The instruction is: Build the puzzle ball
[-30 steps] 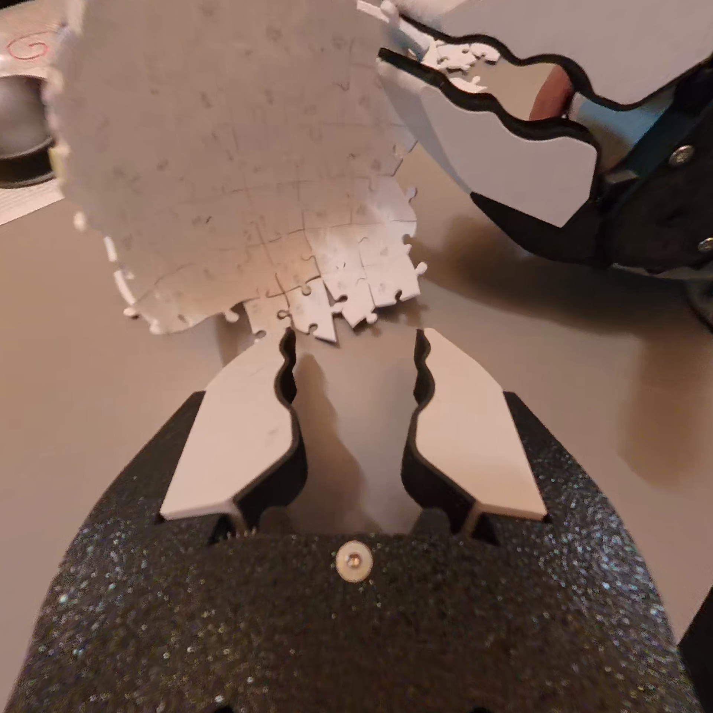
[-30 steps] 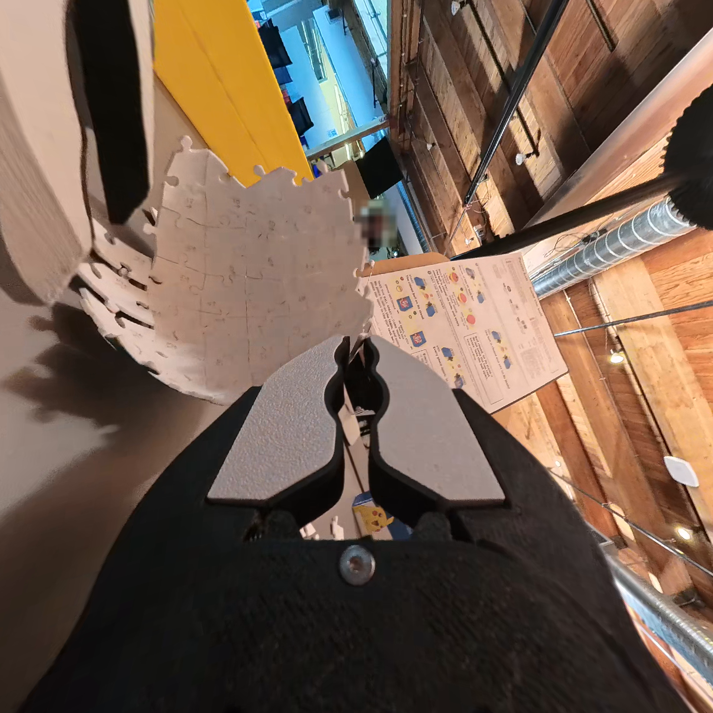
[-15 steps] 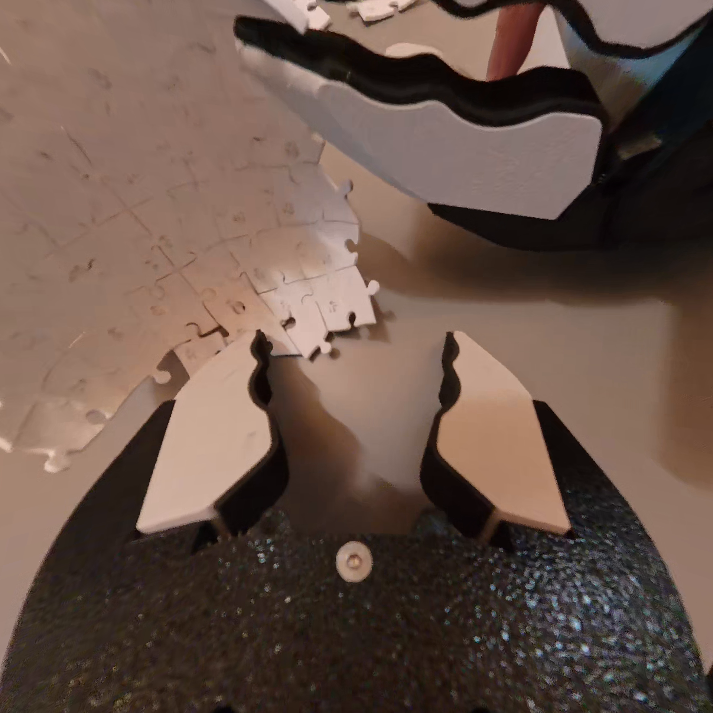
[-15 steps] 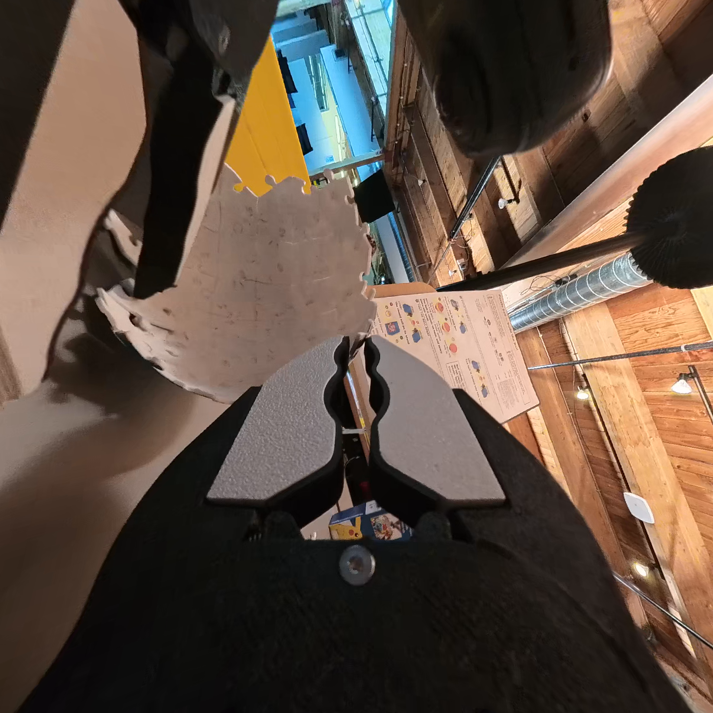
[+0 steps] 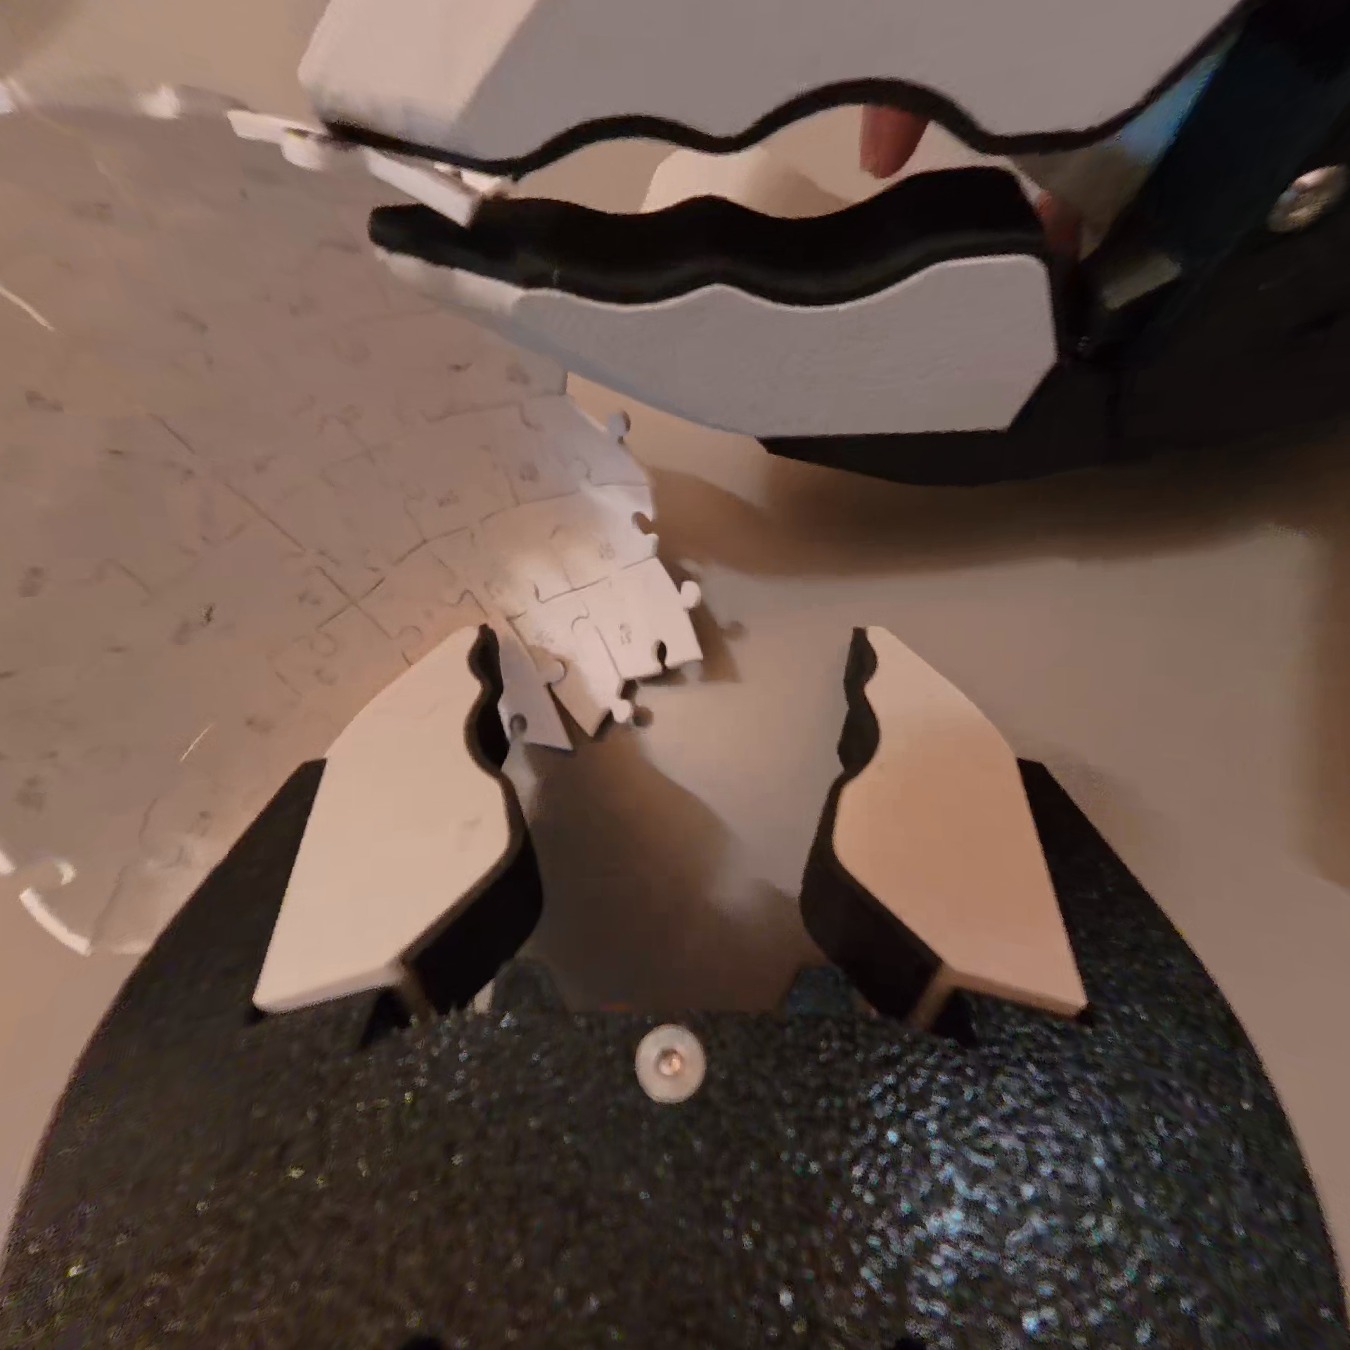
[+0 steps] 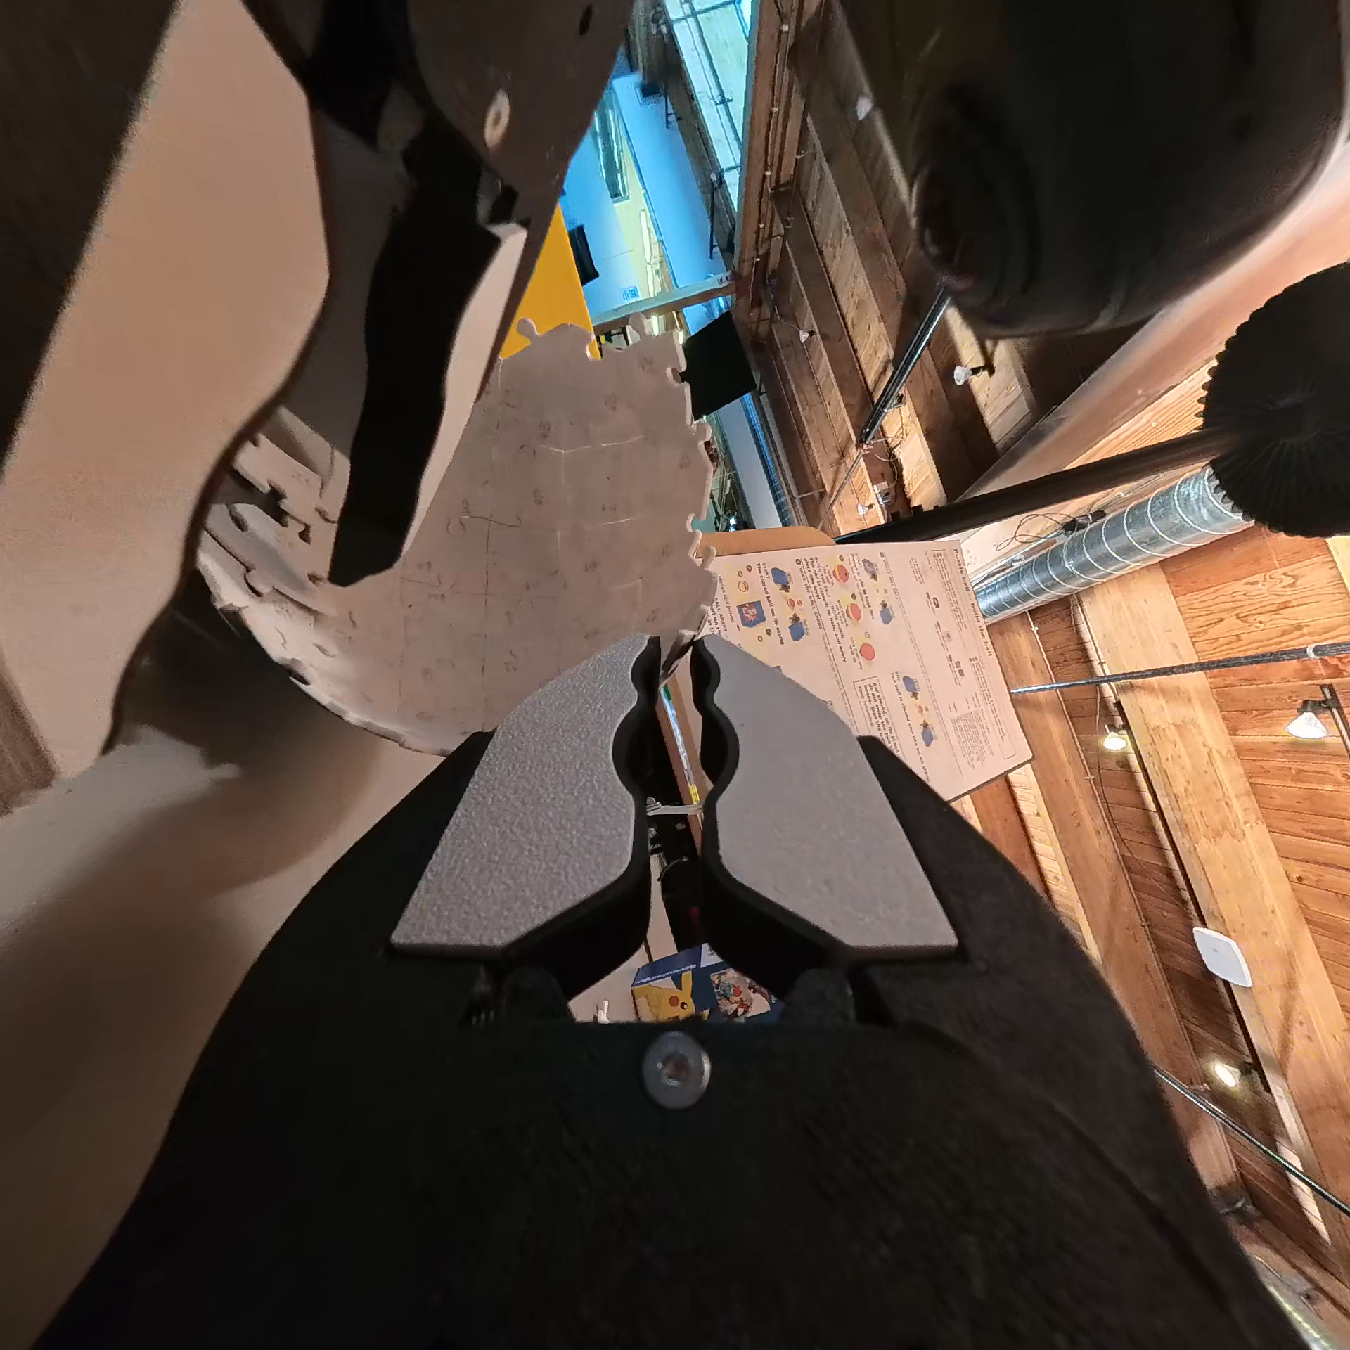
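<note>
1. The left tongs are spread wide with nothing between their tips, low over the tan surface.
2. The puzzle shell, a curved sheet of joined white pieces, fills the left of the left wrist view; its lower jagged edge reaches the left fingertip of these tongs, though contact is unclear.
3. The right tongs are clenched on the rim of the puzzle shell, pinching a thin edge piece between their tips.
4. In the left wrist view the right tongs come in from the upper right, gripping the shell's top edge.
5. An instruction sheet stands behind the shell in the right wrist view.
</note>
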`<state>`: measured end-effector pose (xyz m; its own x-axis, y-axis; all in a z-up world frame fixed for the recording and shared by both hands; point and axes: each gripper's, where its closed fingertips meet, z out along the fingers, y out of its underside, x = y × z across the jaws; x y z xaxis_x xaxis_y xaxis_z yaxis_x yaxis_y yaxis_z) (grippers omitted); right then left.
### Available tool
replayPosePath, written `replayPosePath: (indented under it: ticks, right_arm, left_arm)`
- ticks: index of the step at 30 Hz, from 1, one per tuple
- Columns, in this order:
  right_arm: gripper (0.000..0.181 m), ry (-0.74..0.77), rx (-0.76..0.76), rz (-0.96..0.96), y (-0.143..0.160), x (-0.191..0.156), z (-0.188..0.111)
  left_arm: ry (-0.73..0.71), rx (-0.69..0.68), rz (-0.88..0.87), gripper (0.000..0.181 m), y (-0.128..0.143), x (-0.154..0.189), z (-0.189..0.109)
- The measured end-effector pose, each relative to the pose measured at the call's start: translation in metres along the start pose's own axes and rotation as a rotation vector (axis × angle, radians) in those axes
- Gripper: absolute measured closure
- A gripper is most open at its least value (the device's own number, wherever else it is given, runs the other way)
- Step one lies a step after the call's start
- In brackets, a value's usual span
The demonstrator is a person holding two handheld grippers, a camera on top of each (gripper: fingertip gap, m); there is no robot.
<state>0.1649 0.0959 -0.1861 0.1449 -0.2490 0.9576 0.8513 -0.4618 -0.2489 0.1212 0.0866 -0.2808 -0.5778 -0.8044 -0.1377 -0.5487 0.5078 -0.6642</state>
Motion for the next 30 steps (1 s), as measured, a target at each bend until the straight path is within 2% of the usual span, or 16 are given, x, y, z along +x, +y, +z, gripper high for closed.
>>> replayPosePath:
  ticks: [5,11,16,21,26,30]
  right_arm:
    - [0.173,0.001,0.001,0.001,0.000,0.000,0.000]
    - [0.173,0.002,0.006,0.005,-0.001,0.000,0.000]
    - [0.173,0.002,0.004,0.007,-0.001,0.000,0.000]
    - [0.173,0.002,0.004,0.008,-0.001,0.000,0.000]
    - [0.173,0.002,0.006,0.012,-0.001,0.000,0.000]
    - [0.174,0.005,0.016,0.002,-0.004,0.000,-0.001]
  left_arm:
    - [0.044,-0.020,-0.093,0.093,0.003,0.000,0.004]
    - [0.052,-0.036,-0.120,0.078,0.008,0.006,0.002]
    - [0.041,-0.006,-0.116,0.083,0.005,0.006,0.002]
    - [0.014,0.046,-0.132,0.083,0.005,0.001,-0.013]
    - [0.071,-0.019,-0.219,0.080,0.024,0.004,-0.015]
    - [0.087,-0.003,-0.201,0.074,0.019,0.010,-0.012]
